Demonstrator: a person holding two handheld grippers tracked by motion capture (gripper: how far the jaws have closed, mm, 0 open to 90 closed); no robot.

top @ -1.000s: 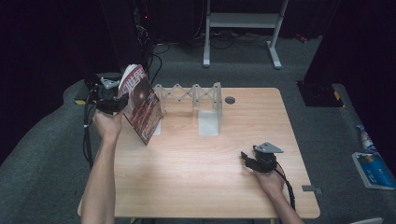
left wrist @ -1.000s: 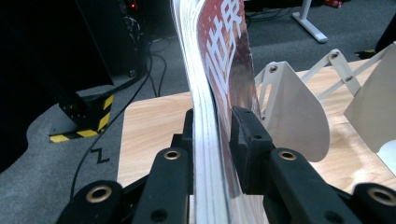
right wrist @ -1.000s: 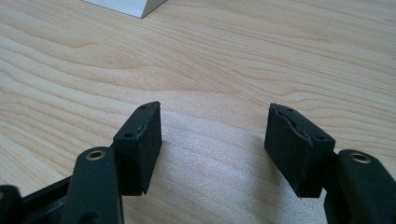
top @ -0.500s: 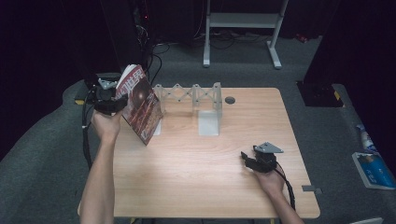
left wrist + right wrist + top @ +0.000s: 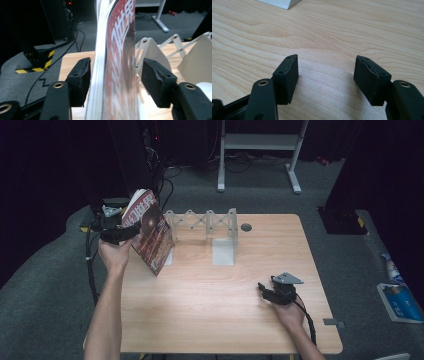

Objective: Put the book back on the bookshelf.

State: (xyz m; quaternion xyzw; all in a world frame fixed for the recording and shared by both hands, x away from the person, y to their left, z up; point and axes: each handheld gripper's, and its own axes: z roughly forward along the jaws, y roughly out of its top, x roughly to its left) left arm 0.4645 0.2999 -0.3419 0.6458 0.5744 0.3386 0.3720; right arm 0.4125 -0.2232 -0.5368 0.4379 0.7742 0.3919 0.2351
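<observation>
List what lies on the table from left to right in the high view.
Left black tool → red glossy magazine → white accordion-style folding rack → small dark round grommet → right black tool.

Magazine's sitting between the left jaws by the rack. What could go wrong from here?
1. The left gripper looks open around the magazine, with gaps beside both pads, so it may slip or fan open.
2. The magazine is tilted at the expanding rack; it could knock the rack.

surface: wooden table | on it: white folding rack, ahead of the right jaws | small dark disc, beyond the rack
</observation>
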